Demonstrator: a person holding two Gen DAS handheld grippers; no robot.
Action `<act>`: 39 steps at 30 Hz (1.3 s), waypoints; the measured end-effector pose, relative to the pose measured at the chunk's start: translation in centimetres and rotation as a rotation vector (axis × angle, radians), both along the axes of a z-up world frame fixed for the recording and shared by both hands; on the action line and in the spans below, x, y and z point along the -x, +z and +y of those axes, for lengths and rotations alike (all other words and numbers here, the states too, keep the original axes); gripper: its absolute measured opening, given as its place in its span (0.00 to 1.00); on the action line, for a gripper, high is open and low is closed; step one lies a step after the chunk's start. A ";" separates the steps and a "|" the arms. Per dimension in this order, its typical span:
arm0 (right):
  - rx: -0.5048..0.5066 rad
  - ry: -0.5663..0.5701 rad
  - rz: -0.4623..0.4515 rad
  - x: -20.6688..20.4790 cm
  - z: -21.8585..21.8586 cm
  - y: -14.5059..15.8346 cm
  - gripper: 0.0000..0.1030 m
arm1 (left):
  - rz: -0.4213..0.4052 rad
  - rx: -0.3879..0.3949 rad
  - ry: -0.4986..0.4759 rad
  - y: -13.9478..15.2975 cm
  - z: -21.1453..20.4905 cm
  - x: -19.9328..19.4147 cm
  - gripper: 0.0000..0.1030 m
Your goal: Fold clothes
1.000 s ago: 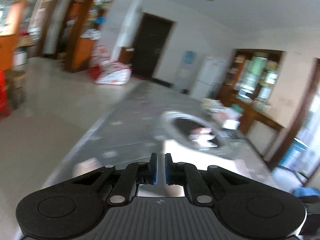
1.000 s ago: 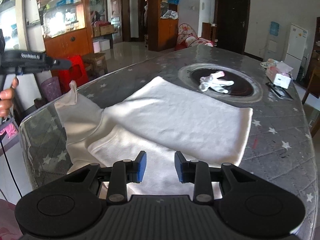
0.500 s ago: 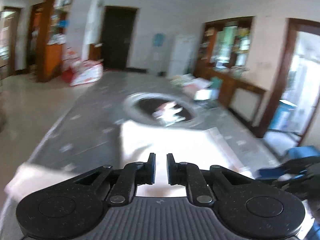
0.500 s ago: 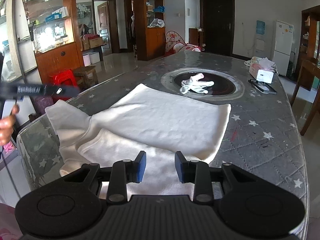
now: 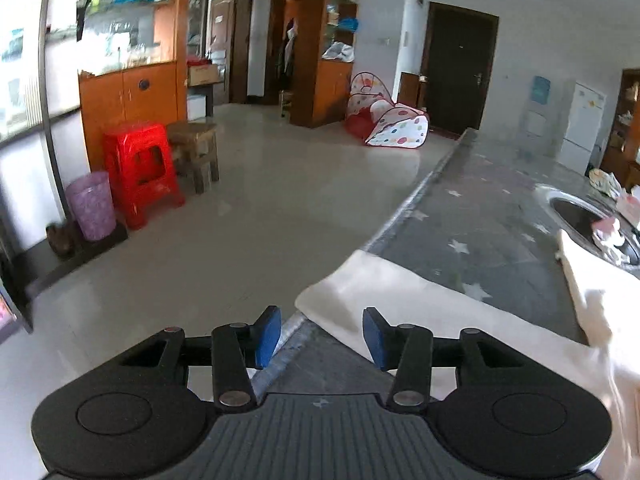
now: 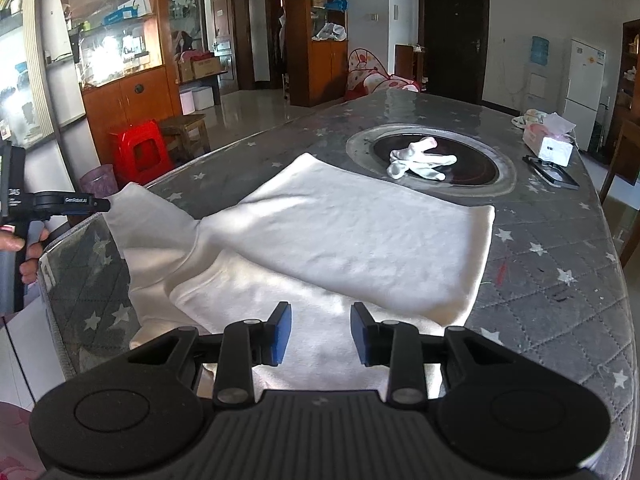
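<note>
On the long grey star-quilted table (image 6: 560,272) lay one white garment (image 6: 340,232), partly folded, its body spread flat across the middle and one sleeve (image 5: 384,292) stretched out to the table's left edge. Beyond the garment, one round recessed hotplate (image 6: 472,172) held one pair of white gloves (image 6: 420,160). Near the far right edge stood one tissue box (image 6: 548,142), with one dark flat phone-like thing (image 6: 552,172) just beside it.

On the floor past the table's left edge stood one red plastic stool (image 5: 140,168), one wooden stool (image 5: 196,152) touching it, and one purple waste bin (image 5: 92,204) nearby. One spotted play tent (image 5: 392,124) sat near the dark door.

Two grippers were in use. The left gripper (image 5: 320,332) had its blue pads spread wide with nothing between them, poised just above the sleeve's end at the table edge. The right gripper (image 6: 320,332) hovered over the near hem of the garment, jaws likewise parted and empty. One hand (image 6: 24,248) showed at the left of the right wrist view, holding the left gripper's handle.

Compared with half a second earlier, the left gripper's narrow gap had widened markedly, and its view had swung from the hotplate toward the sleeve end and the floor. The right gripper and the garment lay much as before.
</note>
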State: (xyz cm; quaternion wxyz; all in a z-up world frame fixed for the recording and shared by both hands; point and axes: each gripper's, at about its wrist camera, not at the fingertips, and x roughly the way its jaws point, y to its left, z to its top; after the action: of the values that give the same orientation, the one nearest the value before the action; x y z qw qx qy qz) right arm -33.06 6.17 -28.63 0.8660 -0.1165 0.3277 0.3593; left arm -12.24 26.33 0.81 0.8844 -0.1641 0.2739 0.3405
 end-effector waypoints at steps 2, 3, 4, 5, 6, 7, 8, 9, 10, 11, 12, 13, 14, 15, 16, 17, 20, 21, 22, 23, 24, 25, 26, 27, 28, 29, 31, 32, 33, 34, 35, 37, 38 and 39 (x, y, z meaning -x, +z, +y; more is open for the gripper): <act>0.009 -0.003 0.000 0.1 0.1 0.0 0.32 | -0.013 0.015 -0.005 -0.4 0.6 -0.3 0.46; 0.012 -0.005 0.000 0.1 0.1 0.0 0.32 | -0.020 0.013 -0.009 -0.5 0.8 -0.3 0.43; 0.016 -0.008 0.000 0.1 0.1 0.1 0.32 | -0.026 0.014 -0.015 -0.5 1.0 -0.5 0.40; 0.018 -0.011 0.000 0.1 0.1 0.1 0.32 | -0.031 0.014 -0.023 -0.5 1.1 -0.8 0.32; 0.020 -0.014 -0.001 0.1 0.1 0.2 0.32 | -0.034 0.012 -0.032 -0.5 1.2 -0.8 0.21; 0.021 -0.017 -0.002 0.1 0.0 0.2 0.32 | -0.039 0.013 -0.039 -0.5 1.3 -0.8 0.18; 0.021 -0.019 -0.003 0.1 0.0 0.2 0.32 | -0.047 0.019 -0.046 -0.3 1.4 -0.8 0.12; 0.021 -0.021 -0.005 0.1 0.0 0.3 0.32 | -0.054 0.026 -0.052 -0.1 1.4 -0.8 0.09; 0.019 -0.021 -0.006 0.1 0.0 0.3 0.32 | -0.068 0.040 -0.062 0.1 1.5 -0.7 0.09; 0.018 -0.021 -0.007 0.1 0.0 0.4 0.32 | -0.096 0.067 -0.077 0.5 1.5 -0.6 0.07; 0.016 -0.021 -0.008 0.1 -0.1 0.4 0.32 | -0.124 0.095 -0.094 0.9 1.4 -0.4 0.07; 0.014 -0.022 -0.009 0.1 -0.1 0.4 0.32 | -0.152 0.119 -0.116 1.5 1.1 -0.3 0.07; 0.011 -0.022 -0.009 0.1 -0.1 0.5 0.32 | -0.177 0.134 -0.143 2.1 0.6 -0.3 0.06; 0.009 -0.022 -0.011 0.1 -0.2 0.5 0.32 | -0.200 0.148 -0.178 2.8 -0.1 -0.5 0.06; 0.004 -0.024 -0.012 0.2 -0.3 0.5 0.32 | -0.219 0.160 -0.218 3.5 -0.9 -0.8 0.06; 0.000 -0.026 -0.014 0.2 -0.4 0.6 0.32 | -0.237 0.171 -0.258 4.2 -1.7 -1.0 0.06; -0.012 -0.033 -0.018 0.2 -0.9 0.6 0.32 | -0.277 0.215 -0.397 5.8 -5.0 -2.5 0.06; -0.016 -0.038 -0.018 0.3 -1.1 0.6 0.32 | -0.289 0.230 -0.445 6.3 -6.2 -3.0 0.06; -0.021 -0.042 -0.019 0.3 -1.4 0.7 0.32 | -0.300 0.245 -0.493 6.8 -7.4 -3.6 0.06; -0.025 -0.046 -0.020 0.3 -1.6 0.7 0.32 | -0.312 0.260 -0.541 7.3 -8.5 -4.1 0.06; -0.028 -0.051 -0.020 0.3 -1.8 0.7 0.32 | -0.323 0.276 -0.589 7.8 -9.7 -4.7 0.06; -0.033 -0.059 -0.020 0.3 -2.2 0.7 0.32 | -0.335 0.291 -0.637 8.3 -10.9 -5.2 0.06; -0.039 -0.067 -0.020 0.3 -2.5 0.7 0.32 | -0.346 0.306 -0.685 8.8 -12.1 -5.7 0.06; -0.042 -0.073 -0.020 0.3 -2.8 0.6 0.32 | -0.353 0.320 -0.729 9.1 -13.3 -6.3 0.06; -0.044 -0.081 -0.020 0.3 -3.2 0.6 0.32 | -0.354 0.332 -0.769 9.1 -14.4 -6.8 0.06; -0.046 -0.089 -0.019 0.3 -3.5 0.6 0.32 | -0.355 0.340 -0.814 9.1 -15.5 -7.3 0.06; -0.049 -0.106 -0.016 0.3 -4.1 0.5 0.32 | -0.347 0.350 -0.874 8.5 -17.5 -8.3 0.07; -0.050 -0.114 -0.015 0.2 -4.3 0.4 0.32 | -0.336 0.359 -0.897 8.1 -18.4 -8.7 0.07; -0.052 -0.123 -0.012 0.2 -4.6 0.4 0.32 | -0.314 0.375 -0.920 7.7 -19.1 -9.2 0.09; -0.053 -0.130 -0.012 0.2 -4.8 0.4 0.32 | -0.292 0.386 -0.942 7.2 -19.8 -9.5 0.10; -0.053 -0.137 -0.012 0.2 -5.0 0.3 0.32 | -0.269 0.391 -0.958 6.8 -20.4 -9.6 0.11; -0.054 -0.148 -0.010 0.2 -5.3 0.3 0.32 | -0.223 0.401 -0.992 5.9 -21.5 -9.7 0.17; -0.054 -0.154 -0.009 0.3 -5.5 0.3 0.32 | -0.206 0.400 -1.005 5.5 -21.8 -9.6 0.22; -0.053 -0.157 -0.009 0.3 -5.6 0.3 0.32 | -0.199 0.391 -1.013 5.4 -21.6 -9.3 0.27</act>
State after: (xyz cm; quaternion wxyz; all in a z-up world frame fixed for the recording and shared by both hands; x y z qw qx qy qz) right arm -33.33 0.56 -28.37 0.8957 -0.0690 0.3225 0.2982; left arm -2.90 4.70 6.18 0.9124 -0.2042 0.2916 -0.2021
